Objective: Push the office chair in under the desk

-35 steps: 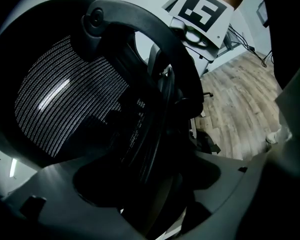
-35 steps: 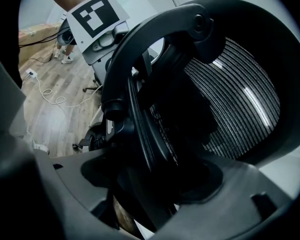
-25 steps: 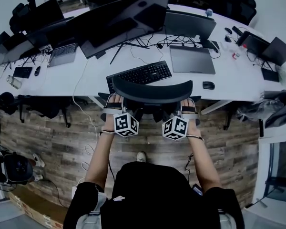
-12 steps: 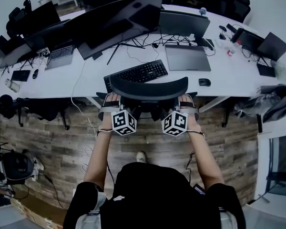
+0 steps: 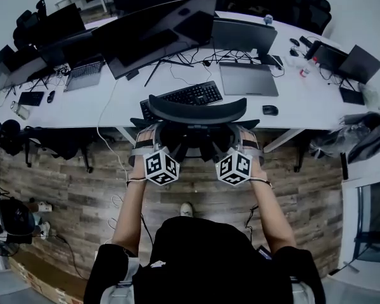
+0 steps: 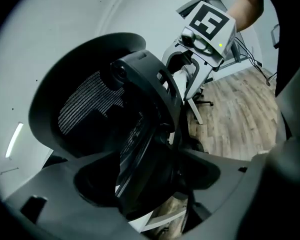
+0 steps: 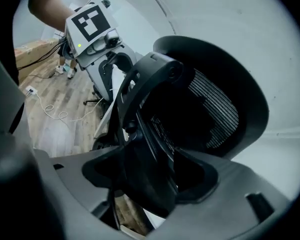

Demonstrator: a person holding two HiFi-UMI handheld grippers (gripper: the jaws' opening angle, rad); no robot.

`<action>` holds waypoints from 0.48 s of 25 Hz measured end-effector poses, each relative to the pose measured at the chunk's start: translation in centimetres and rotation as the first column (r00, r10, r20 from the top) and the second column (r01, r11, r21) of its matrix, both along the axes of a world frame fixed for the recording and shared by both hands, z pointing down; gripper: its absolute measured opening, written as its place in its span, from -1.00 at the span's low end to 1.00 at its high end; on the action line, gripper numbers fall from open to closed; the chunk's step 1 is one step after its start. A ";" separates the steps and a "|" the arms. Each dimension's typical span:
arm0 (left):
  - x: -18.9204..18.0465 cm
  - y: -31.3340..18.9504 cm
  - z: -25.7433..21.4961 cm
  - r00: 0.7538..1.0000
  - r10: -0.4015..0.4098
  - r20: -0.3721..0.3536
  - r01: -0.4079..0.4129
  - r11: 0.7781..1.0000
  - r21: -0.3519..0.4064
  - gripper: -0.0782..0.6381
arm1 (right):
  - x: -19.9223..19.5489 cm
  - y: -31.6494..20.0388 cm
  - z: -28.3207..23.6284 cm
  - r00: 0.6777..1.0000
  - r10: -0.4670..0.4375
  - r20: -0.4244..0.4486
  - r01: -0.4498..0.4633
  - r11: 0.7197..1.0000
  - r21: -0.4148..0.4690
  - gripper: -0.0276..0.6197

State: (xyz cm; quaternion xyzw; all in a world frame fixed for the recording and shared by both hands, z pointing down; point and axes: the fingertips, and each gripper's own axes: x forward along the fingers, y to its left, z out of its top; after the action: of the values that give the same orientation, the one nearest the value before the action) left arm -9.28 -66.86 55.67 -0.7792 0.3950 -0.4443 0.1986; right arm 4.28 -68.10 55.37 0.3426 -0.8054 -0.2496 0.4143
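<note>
Now, w/ left gripper [image 5: 147,143] & right gripper [image 5: 247,143] each clamped on the office chair [image 5: 196,111] back, at near edge of the desk [image 5: 297,103], push evenly & straight toward far side.

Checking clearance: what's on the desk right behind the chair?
Black keyboard, its near edge covered by the chair; a mouse further right. Desk surface beneath the headrest is hidden.

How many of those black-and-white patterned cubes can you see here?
2. The left cube rides on the left tongs, the right cube on the right tongs, both close behind the office chair. I see no others.
</note>
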 end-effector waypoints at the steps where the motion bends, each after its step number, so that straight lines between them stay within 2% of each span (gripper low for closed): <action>1: 0.0 0.5 -0.2 1.000 -0.008 -0.007 0.008 1.000 0.004 0.24 | 0.1 0.4 -0.2 1.000 0.002 0.010 -0.002 1.000 -0.002 0.09; 3: 0.2 1.4 -0.7 0.999 -0.026 -0.038 0.026 1.000 0.010 0.24 | 0.3 1.2 -0.5 0.999 0.011 0.050 -0.011 1.000 -0.015 0.09; 6: 0.8 2.8 -1.7 0.992 -0.049 -0.118 0.050 0.999 0.013 0.24 | 0.7 2.7 -1.3 0.983 0.043 0.178 -0.031 0.997 -0.068 0.09; 8: 1.2 3.6 -2.4 0.984 -0.059 -0.168 0.063 0.998 0.017 0.24 | 1.0 3.6 -1.9 0.972 0.053 0.229 -0.035 0.996 -0.083 0.09; 12: 2.6 5.3 -4.0 0.952 -0.080 -0.295 0.085 0.996 0.003 0.23 | 1.9 5.4 -3.5 0.954 0.065 0.293 -0.043 0.996 -0.079 0.06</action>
State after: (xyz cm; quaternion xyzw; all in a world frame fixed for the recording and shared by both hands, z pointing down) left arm -6.65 -61.58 51.72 -0.8179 0.4559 -0.3280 0.1249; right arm 6.16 -62.72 51.89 0.3829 -0.8570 -0.1554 0.3080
